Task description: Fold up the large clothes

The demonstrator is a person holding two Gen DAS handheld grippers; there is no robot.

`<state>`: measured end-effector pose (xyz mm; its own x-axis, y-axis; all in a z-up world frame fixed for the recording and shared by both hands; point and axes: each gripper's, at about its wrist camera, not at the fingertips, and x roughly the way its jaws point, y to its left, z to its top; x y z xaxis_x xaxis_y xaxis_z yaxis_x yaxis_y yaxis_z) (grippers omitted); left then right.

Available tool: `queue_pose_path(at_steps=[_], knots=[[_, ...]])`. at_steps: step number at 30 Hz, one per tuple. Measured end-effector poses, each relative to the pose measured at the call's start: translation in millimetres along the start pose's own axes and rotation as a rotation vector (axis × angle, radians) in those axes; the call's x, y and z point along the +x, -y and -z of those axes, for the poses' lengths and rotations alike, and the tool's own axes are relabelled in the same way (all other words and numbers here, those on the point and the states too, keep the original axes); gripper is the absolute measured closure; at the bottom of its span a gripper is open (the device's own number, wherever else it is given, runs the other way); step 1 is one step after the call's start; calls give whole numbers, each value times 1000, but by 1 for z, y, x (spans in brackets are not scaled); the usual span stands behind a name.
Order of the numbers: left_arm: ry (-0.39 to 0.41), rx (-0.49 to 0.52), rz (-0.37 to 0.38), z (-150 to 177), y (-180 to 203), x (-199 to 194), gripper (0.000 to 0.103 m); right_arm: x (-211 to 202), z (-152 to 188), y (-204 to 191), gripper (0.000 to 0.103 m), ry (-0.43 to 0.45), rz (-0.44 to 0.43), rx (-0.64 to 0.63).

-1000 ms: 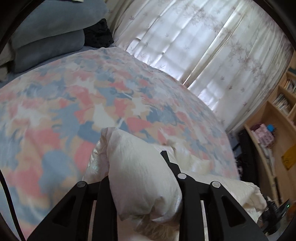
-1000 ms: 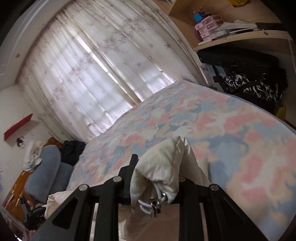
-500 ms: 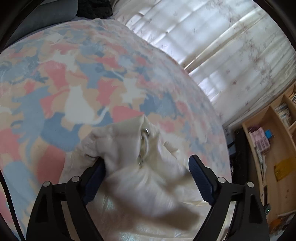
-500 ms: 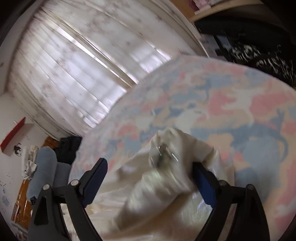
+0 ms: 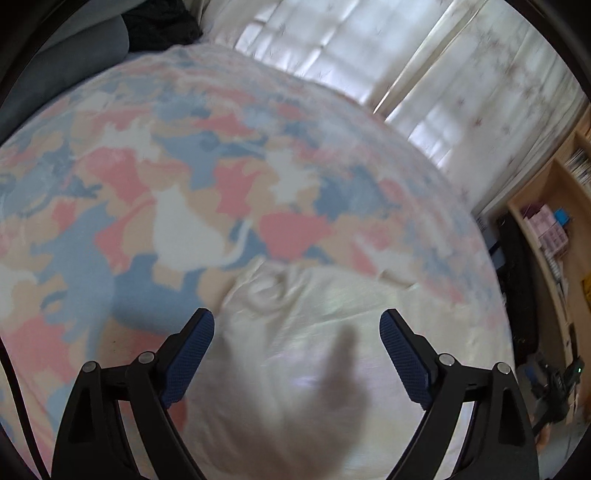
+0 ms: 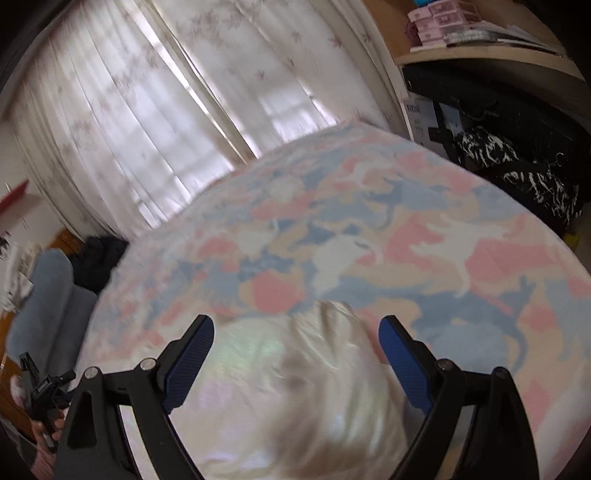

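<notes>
A cream, shiny padded garment lies bunched on the patterned bed cover. In the left wrist view its rounded edge reaches just past the fingertips. My left gripper hangs over it with its jaws still opening, blue pads wide apart and clear of the cloth. In the right wrist view the same garment fills the space under my right gripper, which is open too. Its pads touch nothing. The cloth near both cameras is blurred.
White curtains cover the window behind the bed. Grey pillows and a dark garment sit at the head end. Wooden shelves and black bags stand beside the bed. The cover stretches flat beyond the garment.
Both grippers were shut on folds of the cream garment; both have opened wide and let it go. The garment has dropped onto the bed, and both grippers have sunk towards it.
</notes>
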<state>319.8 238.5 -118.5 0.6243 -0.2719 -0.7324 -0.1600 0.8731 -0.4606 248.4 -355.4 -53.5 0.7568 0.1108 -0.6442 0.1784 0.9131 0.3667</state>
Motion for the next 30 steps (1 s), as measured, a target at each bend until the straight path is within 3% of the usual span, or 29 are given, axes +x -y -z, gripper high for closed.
queue_pose_path(at_steps=[7,9,10,11,12,14,17,21,24,27,30], knots=[[-137,-8,88,6,-20,41,13,57,16,23,12,-183,17,16],[-138,2,79,7,-17,47,13,72,23,22,12,-229,13,3],[-119,11,69,8,-14,46,20,76,27,21,12,-238,7,2],[-94,28,56,9,-9,45,36,78,30,20,16,-240,4,5],[-77,46,38,9,-3,43,44,78,33,18,22,-232,6,0],[-45,88,-21,11,10,39,71,76,35,10,58,-218,24,-44],[41,126,-94,12,30,23,87,64,36,-6,86,-173,86,-127],[174,133,-168,9,55,-1,88,34,27,-27,88,-9,168,-151],[212,147,-245,7,67,2,88,29,20,-37,88,53,215,-146],[200,181,-345,10,74,25,87,43,20,-45,88,56,300,-176],[155,197,-417,22,68,54,83,74,29,-37,87,-21,367,-192]])
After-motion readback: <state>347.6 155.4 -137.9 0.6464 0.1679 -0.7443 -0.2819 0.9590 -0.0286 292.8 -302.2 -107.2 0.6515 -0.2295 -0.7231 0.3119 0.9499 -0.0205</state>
